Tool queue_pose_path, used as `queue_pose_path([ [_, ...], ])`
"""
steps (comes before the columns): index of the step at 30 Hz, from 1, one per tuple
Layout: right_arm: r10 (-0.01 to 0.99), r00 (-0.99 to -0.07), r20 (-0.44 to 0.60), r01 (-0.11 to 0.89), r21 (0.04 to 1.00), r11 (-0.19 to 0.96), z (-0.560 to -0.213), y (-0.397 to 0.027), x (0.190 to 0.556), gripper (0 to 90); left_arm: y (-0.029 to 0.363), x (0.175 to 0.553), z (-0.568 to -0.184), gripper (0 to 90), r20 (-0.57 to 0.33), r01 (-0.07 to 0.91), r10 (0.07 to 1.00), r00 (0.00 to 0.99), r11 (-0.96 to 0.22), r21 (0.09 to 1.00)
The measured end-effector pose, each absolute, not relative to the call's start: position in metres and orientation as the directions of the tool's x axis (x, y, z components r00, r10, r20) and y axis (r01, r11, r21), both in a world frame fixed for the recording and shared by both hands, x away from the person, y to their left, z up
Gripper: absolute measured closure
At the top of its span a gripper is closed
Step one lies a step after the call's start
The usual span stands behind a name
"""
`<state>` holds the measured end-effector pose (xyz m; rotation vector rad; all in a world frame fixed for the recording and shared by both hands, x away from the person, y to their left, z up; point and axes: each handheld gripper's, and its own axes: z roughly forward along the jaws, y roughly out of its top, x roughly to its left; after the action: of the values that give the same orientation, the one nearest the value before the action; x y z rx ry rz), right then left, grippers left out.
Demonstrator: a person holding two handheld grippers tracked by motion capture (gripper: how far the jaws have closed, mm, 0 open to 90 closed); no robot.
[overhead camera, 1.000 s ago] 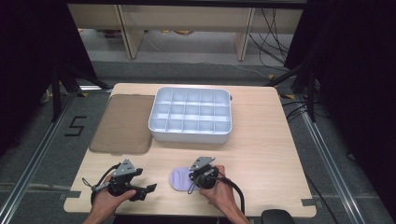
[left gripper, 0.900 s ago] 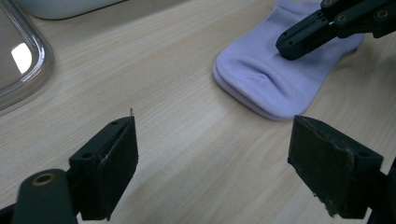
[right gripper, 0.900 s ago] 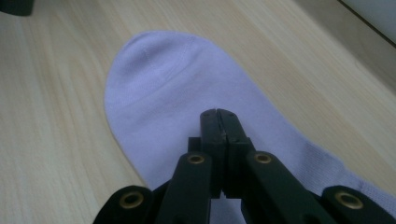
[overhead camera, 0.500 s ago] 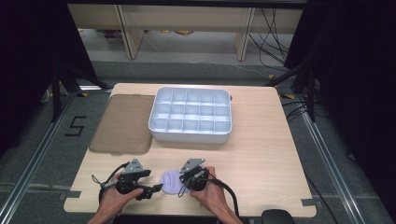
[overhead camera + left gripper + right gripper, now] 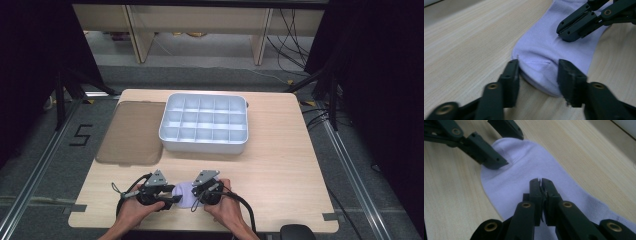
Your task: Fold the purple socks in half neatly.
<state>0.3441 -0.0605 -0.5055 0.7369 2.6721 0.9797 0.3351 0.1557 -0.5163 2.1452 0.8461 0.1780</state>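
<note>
On the far left of the wooden table [image 5: 280,165] lies a flat brown mat [image 5: 131,132], its right edge just beside a white tray [image 5: 204,123] divided into many small compartments. The tray sits toward the far middle of the table, well apart from the hands.

At the near edge, the person's left hand [image 5: 134,210] holds the left gripper [image 5: 172,199], which points right toward a pale lilac sock [image 5: 183,194] lying flat on the wood. In the left gripper view its jaws stand spread, one on each side of the rounded end of the sock [image 5: 549,53], the tips close against the fabric's edge but not pinching it. A short stitched seam runs across the sock between the two jaws.

The sock lies between the two grippers, near the front edge of the table and a little left of its middle.

To the right, the right hand [image 5: 225,207] holds the right gripper [image 5: 196,196], pointing left. In the right gripper view its jaws are pressed together, tips nearly touching, down on the middle of the sock [image 5: 529,170]; whether any fabric is caught between them cannot be told. The left gripper's [image 5: 501,142] spread jaws show beyond, at the sock's far rounded end.

A black cable [image 5: 245,207] trails from the right gripper toward the near edge.
</note>
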Motion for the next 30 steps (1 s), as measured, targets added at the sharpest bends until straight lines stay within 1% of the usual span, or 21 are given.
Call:
queue_pose_path([
  [1,0.518,-0.855,-0.016,0.384,0.650,0.655,-0.506,-0.061,0.344,87.7,0.157,0.336,-0.515,60.3,-0.119,0.487,0.609,0.784,-0.485,0.726],
  [5,0.518,-0.855,-0.017,0.383,0.651,0.655,-0.506,-0.060,0.344,87.0,0.155,0.336,-0.516,75.0,-0.129,0.483,0.613,0.780,-0.457,0.747],
  [6,0.517,-0.856,-0.015,0.384,0.652,0.654,-0.506,-0.060,0.344,86.8,0.155,0.338,-0.515,79.2,-0.105,0.464,0.599,0.794,-0.484,0.742],
  [8,0.515,-0.857,-0.008,0.385,0.653,0.652,-0.506,-0.060,0.344,85.4,0.152,0.337,-0.515,84.2,-0.129,0.472,0.601,0.789,-0.458,0.753],
  [9,0.517,-0.856,-0.009,0.382,0.663,0.644,-0.506,-0.060,0.344,84.6,0.153,0.338,-0.514,84.8,-0.099,0.451,0.587,0.804,-0.491,0.746],
  [11,0.527,-0.850,0.010,0.398,0.667,0.630,-0.504,-0.062,0.345,84.3,0.153,0.337,-0.514,85.2,-0.106,0.446,0.585,0.804,-0.475,0.758],
  [13,0.533,-0.846,0.003,0.391,0.683,0.617,-0.498,-0.070,0.347,84.4,0.155,0.338,-0.513,85.3,-0.106,0.449,0.587,0.803,-0.479,0.754],
  [14,0.542,-0.840,0.019,0.403,0.689,0.602,-0.495,-0.073,0.347,84.4,0.156,0.338,-0.511,85.3,-0.095,0.438,0.580,0.809,-0.488,0.755],
  [15,0.545,-0.838,0.016,0.400,0.698,0.594,-0.492,-0.078,0.348,84.5,0.156,0.338,-0.510,85.3,-0.102,0.437,0.579,0.809,-0.475,0.764],
  [16,0.570,-0.821,0.024,0.425,0.692,0.583,-0.487,-0.084,0.348,84.6,0.156,0.337,-0.509,85.3,-0.107,0.443,0.585,0.804,-0.469,0.764],
  [17,0.564,-0.826,0.021,0.417,0.696,0.585,-0.484,-0.090,0.349,84.9,0.158,0.338,-0.507,85.3,-0.086,0.420,0.569,0.818,-0.488,0.765],
  [18,0.564,-0.826,0.021,0.417,0.696,0.585,-0.484,-0.090,0.349,84.9,0.158,0.338,-0.507,85.3,-0.086,0.420,0.569,0.818,-0.488,0.765],
  [19,0.569,-0.822,0.015,0.415,0.699,0.582,-0.482,-0.097,0.350,85.3,0.157,0.337,-0.507,85.3,-0.101,0.435,0.580,0.808,-0.473,0.766],
  [20,0.578,-0.816,-0.002,0.410,0.702,0.582,-0.479,-0.111,0.350,86.4,0.157,0.336,-0.504,85.3,-0.090,0.419,0.571,0.816,-0.476,0.773],
  [21,0.590,-0.807,0.002,0.423,0.699,0.576,-0.478,-0.115,0.349,86.9,0.157,0.336,-0.504,85.4,-0.101,0.431,0.580,0.809,-0.467,0.772],
  [23,0.609,-0.794,0.007,0.436,0.704,0.561,-0.478,-0.124,0.348,88.2,0.159,0.336,-0.502,85.4,-0.092,0.419,0.572,0.815,-0.472,0.776],
  [26,0.616,-0.788,-0.001,0.443,0.694,0.567,-0.479,-0.134,0.349,89.6,0.159,0.335,-0.500,85.5,-0.095,0.417,0.572,0.815,-0.463,0.782],
  [27,0.616,-0.788,0.012,0.460,0.676,0.576,-0.479,-0.136,0.348,89.8,0.161,0.335,-0.499,85.4,-0.076,0.406,0.564,0.822,-0.487,0.773],
  [29,0.615,-0.789,0.004,0.455,0.677,0.579,-0.483,-0.136,0.349,90.0,0.160,0.333,-0.498,85.4,-0.093,0.411,0.564,0.820,-0.469,0.782],
  [30,0.596,-0.803,0.001,0.443,0.670,0.595,-0.484,-0.136,0.350,90.0,0.162,0.334,-0.497,85.4,-0.076,0.402,0.559,0.826,-0.487,0.775],
])
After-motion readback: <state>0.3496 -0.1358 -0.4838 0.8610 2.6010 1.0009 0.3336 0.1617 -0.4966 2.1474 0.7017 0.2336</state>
